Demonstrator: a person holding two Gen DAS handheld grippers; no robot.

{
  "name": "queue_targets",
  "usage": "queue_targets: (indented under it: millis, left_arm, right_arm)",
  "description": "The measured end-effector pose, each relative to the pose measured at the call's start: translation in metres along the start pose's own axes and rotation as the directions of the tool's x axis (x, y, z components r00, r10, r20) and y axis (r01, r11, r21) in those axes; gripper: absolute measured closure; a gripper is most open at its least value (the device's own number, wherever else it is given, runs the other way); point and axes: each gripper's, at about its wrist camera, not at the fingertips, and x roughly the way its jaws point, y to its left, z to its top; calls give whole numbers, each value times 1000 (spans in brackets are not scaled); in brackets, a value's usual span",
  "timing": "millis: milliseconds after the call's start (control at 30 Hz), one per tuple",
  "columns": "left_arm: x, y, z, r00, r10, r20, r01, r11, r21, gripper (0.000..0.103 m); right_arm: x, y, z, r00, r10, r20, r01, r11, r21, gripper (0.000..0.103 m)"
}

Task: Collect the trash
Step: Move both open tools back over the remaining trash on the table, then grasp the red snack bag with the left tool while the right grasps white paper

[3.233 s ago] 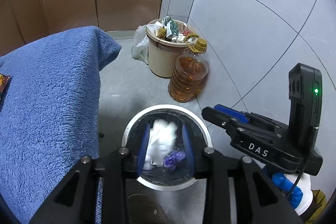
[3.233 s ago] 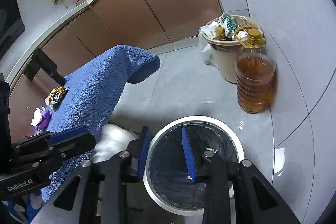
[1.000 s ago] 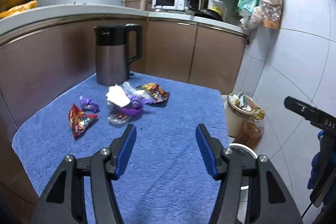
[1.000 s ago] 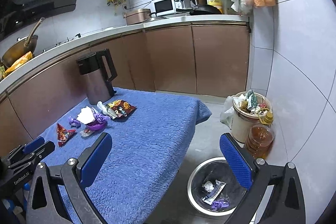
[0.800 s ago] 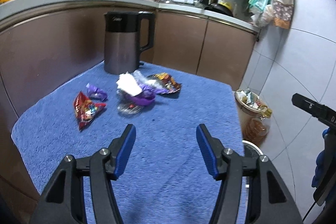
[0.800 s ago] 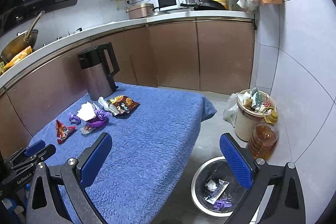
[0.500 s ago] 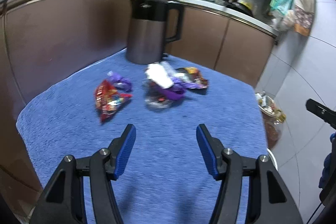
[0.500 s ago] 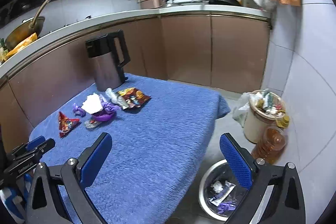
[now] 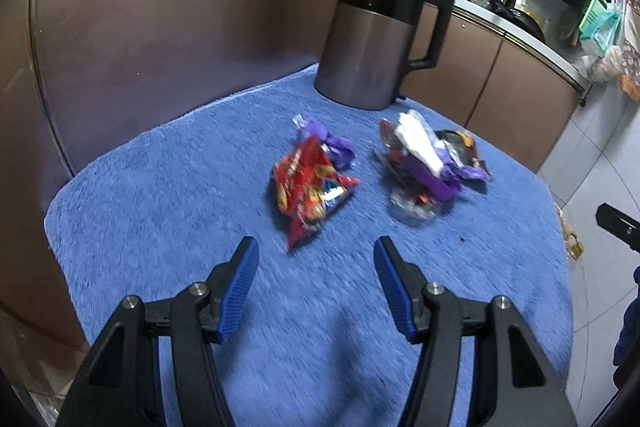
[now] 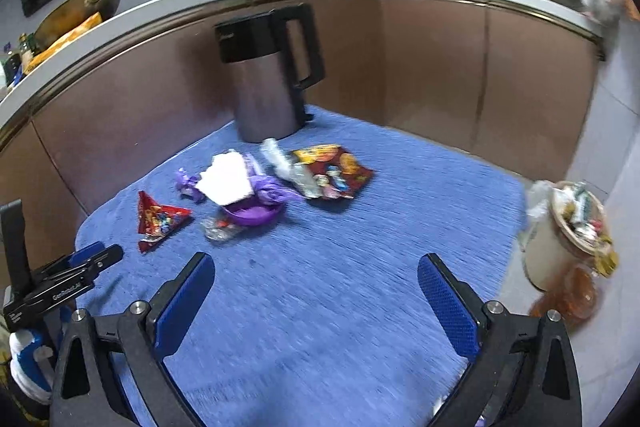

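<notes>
Bringing the left gripper, jaws apart and empty, down astride the red wrapper should work, the right gripper waiting agape

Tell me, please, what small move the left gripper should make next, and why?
Probably ease the left gripper forward and down onto the red snack wrapper. Its jaws stand open and empty, the wrapper lies on the blue towel just ahead of the fingertips and roughly centred between them, apart from the purple-and-white trash pile to its right.
</notes>
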Motion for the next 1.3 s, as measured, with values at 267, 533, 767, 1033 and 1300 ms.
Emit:
queue_targets:
  millis: [267,533,767,1033,1300]
  left_arm:
    - [43,13,29,1000,5,-4,-5,1000,0,45]
    - [77,23,40,999,-46,-29,45,999,-13,46]
    - [87,25,37,993,-107,-50,106,994,-28,55]
    - [89,22,36,989,-134,-67,132,991,-27,78]
    - [67,20,23,990,-132,-55,131,991,-19,82]
  right_arm:
    - [72,53,30,992,106,-70,-115,985,-132,12]
    - [136,98,44,985,116,-129,-144,961,-236,25]
    - [169,97,49,986,61,-156,-99,963,-251,55]
    - [161,74,46,982,125,-141,-146,978,-150,93]
    - [122,69,45,981,164,-106,-176,977,-120,95]
